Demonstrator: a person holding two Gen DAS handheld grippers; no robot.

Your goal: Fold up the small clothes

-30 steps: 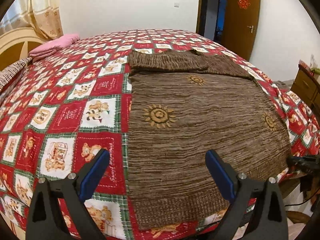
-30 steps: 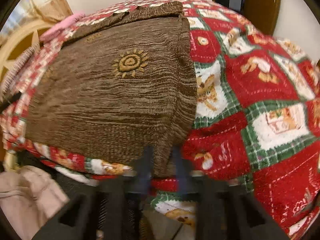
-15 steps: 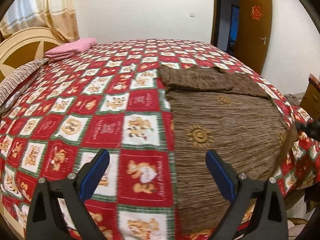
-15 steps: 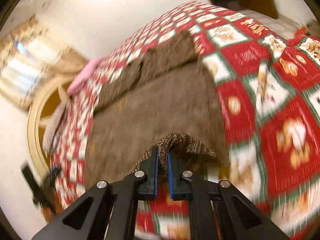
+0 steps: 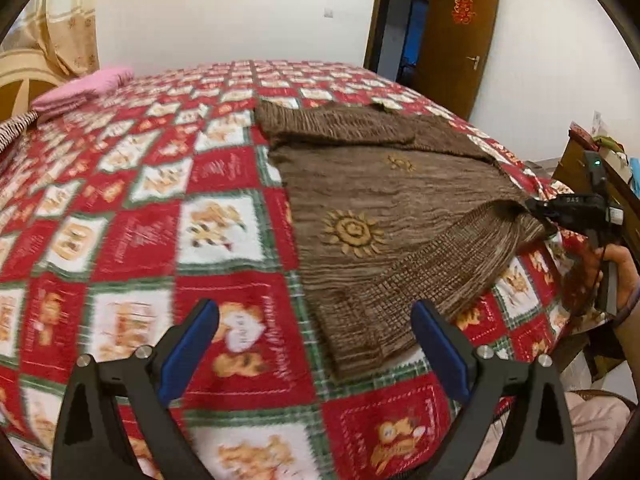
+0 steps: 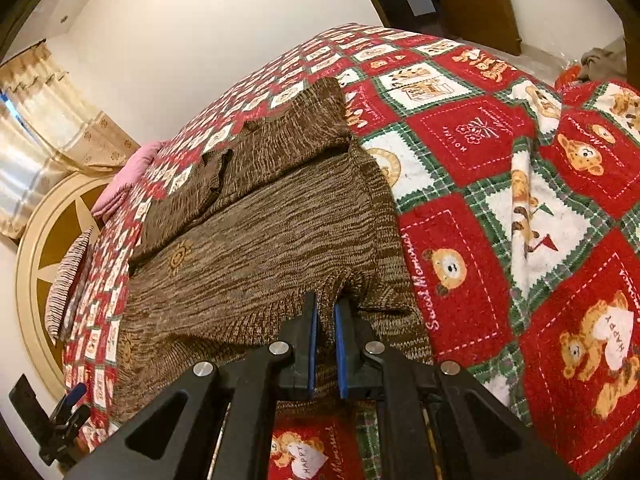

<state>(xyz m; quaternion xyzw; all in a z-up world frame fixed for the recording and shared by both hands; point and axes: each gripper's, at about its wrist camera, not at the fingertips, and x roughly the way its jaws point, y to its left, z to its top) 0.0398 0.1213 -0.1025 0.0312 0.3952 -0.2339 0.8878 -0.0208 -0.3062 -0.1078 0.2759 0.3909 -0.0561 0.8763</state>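
sweater (image 5: 384, 216), brown knit with sun motifs, lies flat near the bed's (image 5: 120, 208) foot edge, collar toward the far side, hem toward the near edge. sleeves look folded across the top, though the far end is too small to be sure.

right gripper (image 6: 325, 320) is clamped tight on the hem's right corner; knit bunches up between the blue pads and the corner is lifted off the bedspread, curling over toward the sweater's middle. a hand (image 5: 618, 276) on its handle shows at the right edge of the left wrist view.

left gripper (image 5: 316, 344) hovers with jaws wide apart, holding nothing, over the bedspread beside the hem's left corner. that corner lies just ahead and slightly right of its fingertips.

long axis runs from near edge to far side. judgement: a lengthwise fold needs the left gripper, the nearer one, to take the left hem corner before both carry the hem toward the collar.
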